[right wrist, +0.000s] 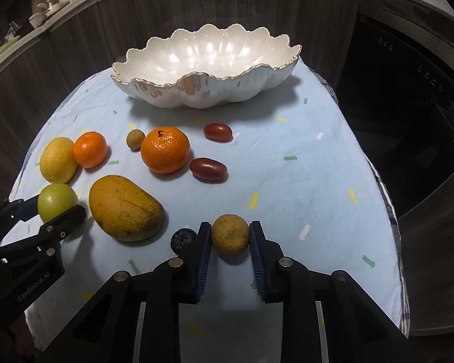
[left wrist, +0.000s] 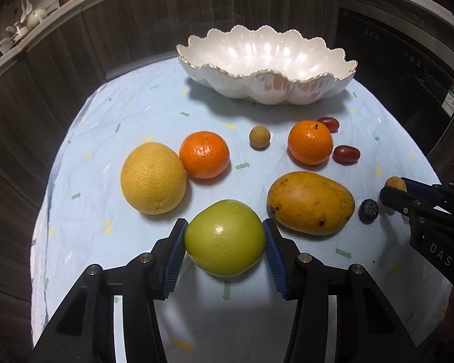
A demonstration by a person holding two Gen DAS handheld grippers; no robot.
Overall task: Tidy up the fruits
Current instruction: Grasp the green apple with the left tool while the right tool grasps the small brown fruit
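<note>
My left gripper (left wrist: 225, 237) is shut on a green apple (left wrist: 225, 237), low on the cloth; it also shows in the right wrist view (right wrist: 57, 202). My right gripper (right wrist: 230, 237) is shut on a small brown-yellow round fruit (right wrist: 230, 236), also seen in the left wrist view (left wrist: 396, 184). A white scalloped bowl (left wrist: 269, 87) stands empty at the back of the table. Between lie a yellow grapefruit (left wrist: 153, 178), two tangerines (left wrist: 204, 155) (left wrist: 310, 142), a mango (left wrist: 310, 202), a small longan (left wrist: 259, 136), two red grape tomatoes (left wrist: 346, 153) (left wrist: 328, 123) and a dark blueberry (left wrist: 368, 210).
A light blue patterned cloth (right wrist: 302, 166) covers the small table; its edges drop off left and right. Dark wood panels (left wrist: 136, 30) rise behind, with a dark appliance (right wrist: 408, 106) at the right. A shelf with white crockery (left wrist: 21, 27) is at upper left.
</note>
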